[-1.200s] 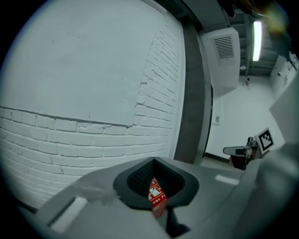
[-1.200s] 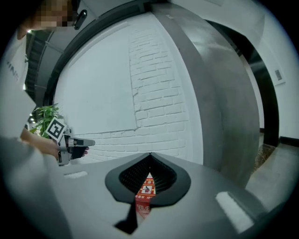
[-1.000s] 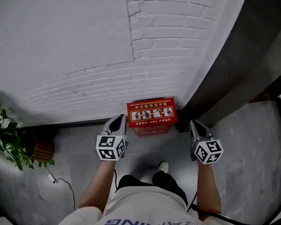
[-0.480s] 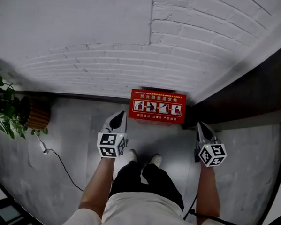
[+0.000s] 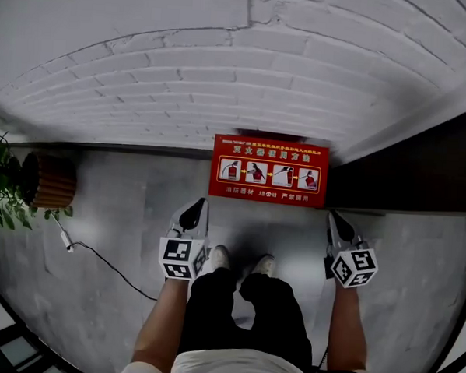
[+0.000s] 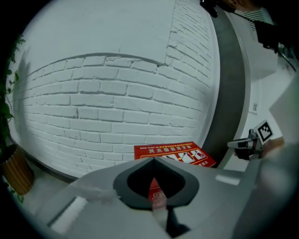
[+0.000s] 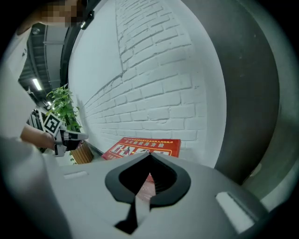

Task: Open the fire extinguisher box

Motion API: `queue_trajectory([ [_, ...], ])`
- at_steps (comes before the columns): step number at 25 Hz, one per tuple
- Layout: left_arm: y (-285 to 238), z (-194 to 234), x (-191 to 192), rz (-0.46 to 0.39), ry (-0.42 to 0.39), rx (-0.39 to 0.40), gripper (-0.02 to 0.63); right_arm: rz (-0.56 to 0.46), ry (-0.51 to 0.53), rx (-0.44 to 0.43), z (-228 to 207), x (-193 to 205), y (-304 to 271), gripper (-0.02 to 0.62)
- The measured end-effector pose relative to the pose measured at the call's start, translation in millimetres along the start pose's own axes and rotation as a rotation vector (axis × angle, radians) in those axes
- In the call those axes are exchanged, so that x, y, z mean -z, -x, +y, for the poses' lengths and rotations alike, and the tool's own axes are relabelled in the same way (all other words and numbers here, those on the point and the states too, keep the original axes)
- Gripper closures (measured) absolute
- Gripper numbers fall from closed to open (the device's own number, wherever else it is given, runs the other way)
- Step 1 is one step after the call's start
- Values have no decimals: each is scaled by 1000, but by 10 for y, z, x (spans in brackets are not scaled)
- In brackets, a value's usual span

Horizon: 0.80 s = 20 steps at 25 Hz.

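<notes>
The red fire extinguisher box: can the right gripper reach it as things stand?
Probably yes. The right gripper hovers just short of the box, near its right corner; only bare floor lies between them. Its jaws are shut, though.

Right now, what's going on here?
A person stands on a grey floor facing a white brick wall, with a gripper in each hand. The red fire extinguisher box sits on the floor against that wall, and its lid looks closed. The left gripper and the right gripper are both shut and empty. They are held short of the box, one towards each end, and neither touches it. Opening has not begun.
</notes>
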<state>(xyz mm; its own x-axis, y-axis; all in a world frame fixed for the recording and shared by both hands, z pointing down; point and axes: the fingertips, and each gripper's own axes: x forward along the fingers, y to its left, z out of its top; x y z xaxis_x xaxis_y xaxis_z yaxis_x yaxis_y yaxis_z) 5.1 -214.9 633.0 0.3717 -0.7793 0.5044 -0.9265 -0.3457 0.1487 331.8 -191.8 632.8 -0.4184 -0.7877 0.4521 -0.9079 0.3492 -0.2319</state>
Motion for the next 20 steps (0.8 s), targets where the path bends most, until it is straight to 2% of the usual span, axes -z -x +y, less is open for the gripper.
queue_trajectory([
  [5,-305,97,618,13,-14,-5,601,19,33,-9,-105,436,-126,591],
  [10,-564,296,1114,64,-30,-24,601,16,10,-1,-155,727,-219,591],
  [15,-748,388,1226,48,-53,-14,599,15,17,-54,121,777,-300,591],
  [17,-780,352,1237,46,-50,12,527,21,16,-60,167,805,-312,591],
  [20,-809,339,1194,33,-54,27,502,36,19,-72,224,845,-299,591],
])
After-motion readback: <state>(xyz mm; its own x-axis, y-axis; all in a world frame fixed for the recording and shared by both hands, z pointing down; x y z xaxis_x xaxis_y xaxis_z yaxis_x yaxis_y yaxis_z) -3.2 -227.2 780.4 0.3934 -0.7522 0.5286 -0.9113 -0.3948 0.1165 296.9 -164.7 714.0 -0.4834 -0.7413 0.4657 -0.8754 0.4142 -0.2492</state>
